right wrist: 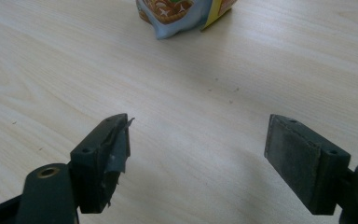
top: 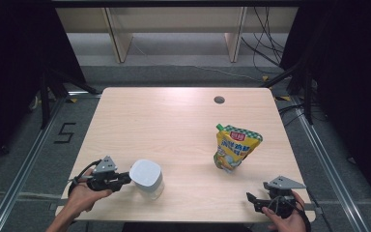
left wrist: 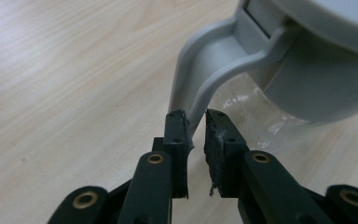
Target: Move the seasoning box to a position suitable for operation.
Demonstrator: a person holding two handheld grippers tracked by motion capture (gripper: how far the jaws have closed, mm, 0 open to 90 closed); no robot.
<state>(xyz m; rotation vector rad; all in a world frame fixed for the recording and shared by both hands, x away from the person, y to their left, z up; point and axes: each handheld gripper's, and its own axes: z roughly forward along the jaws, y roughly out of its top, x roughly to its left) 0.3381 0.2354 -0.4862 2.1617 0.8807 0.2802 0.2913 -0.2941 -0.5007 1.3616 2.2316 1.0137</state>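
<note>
Pale wood table point(top: 174, 121) stands on a grey floor, with dark cables trailing behind it; near its front left edge sits a clear jug point(top: 148, 180) with a grey lid and a grey handle point(left wrist: 205, 70). Left gripper point(top: 121, 181) lies level beside the jug; in the left gripper view its jaws stand nearly together around the lower end of the handle, apparently pinching it, though contact on one pad is hard to judge. Right gripper point(top: 251, 199) rests near the front right corner, jaws wide apart and empty; a yellow spouted pouch point(top: 235, 147) stands upright farther back.
</note>
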